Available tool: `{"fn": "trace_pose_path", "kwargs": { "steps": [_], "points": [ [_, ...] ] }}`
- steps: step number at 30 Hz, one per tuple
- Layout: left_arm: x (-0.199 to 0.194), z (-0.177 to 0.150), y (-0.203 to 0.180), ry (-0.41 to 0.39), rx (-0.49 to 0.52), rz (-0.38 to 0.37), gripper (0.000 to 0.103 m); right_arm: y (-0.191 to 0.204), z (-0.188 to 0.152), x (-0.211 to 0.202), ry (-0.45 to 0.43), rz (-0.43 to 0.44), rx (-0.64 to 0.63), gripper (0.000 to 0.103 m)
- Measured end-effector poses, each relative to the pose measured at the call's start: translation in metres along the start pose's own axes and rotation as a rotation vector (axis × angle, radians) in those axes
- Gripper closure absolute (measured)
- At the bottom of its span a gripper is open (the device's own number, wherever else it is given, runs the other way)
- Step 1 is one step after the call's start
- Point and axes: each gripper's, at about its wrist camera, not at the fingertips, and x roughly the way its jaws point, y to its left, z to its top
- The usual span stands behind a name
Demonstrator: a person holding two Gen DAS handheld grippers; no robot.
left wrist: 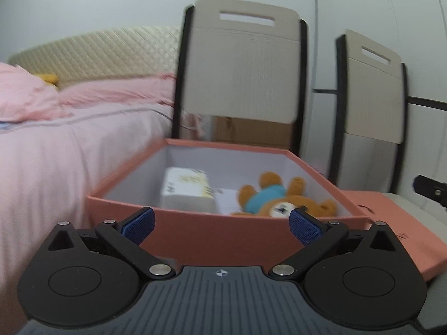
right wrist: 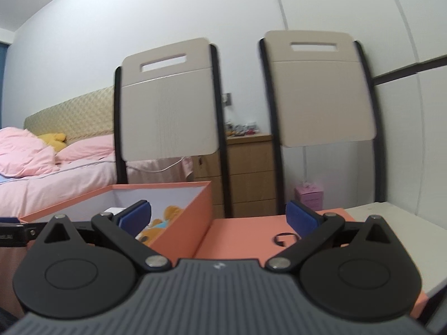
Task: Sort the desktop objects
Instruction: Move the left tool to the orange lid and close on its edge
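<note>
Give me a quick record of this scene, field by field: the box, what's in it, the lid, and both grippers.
box: orange box, open, white inside
contents: teddy bear in a blue top, lying down; white packet to its left
lid: orange lid flat beside the box, on its right
left gripper: open, empty, facing the box
right gripper: open, empty, above the lid
</note>
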Motion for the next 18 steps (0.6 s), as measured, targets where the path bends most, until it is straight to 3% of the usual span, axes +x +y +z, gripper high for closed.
{"fn": "trace_pose_path", "kwargs": {
  "steps": [6, 9, 12, 18],
  "points": [
    [0.015, -0.009, -0.009, 0.206, -0.118, -0.316, 0.000, -0.033, -0.012, -0.013, -0.012, -0.048, 0.084, 0.000],
    [0.035, -0.021, -0.011, 0.360, -0.257, -0.478, 0.000, -0.048, -0.013, -0.020, -0.025, -0.059, 0.114, 0.000],
    [0.056, -0.035, -0.015, 0.478, -0.380, -0.554, 0.001, -0.061, -0.016, -0.029, -0.040, -0.069, 0.134, 0.000],
    [0.103, -0.064, -0.010, 0.660, -0.660, -0.605, 0.003, -0.086, -0.026, -0.040, -0.040, -0.080, 0.189, 0.000]
  ]
}}
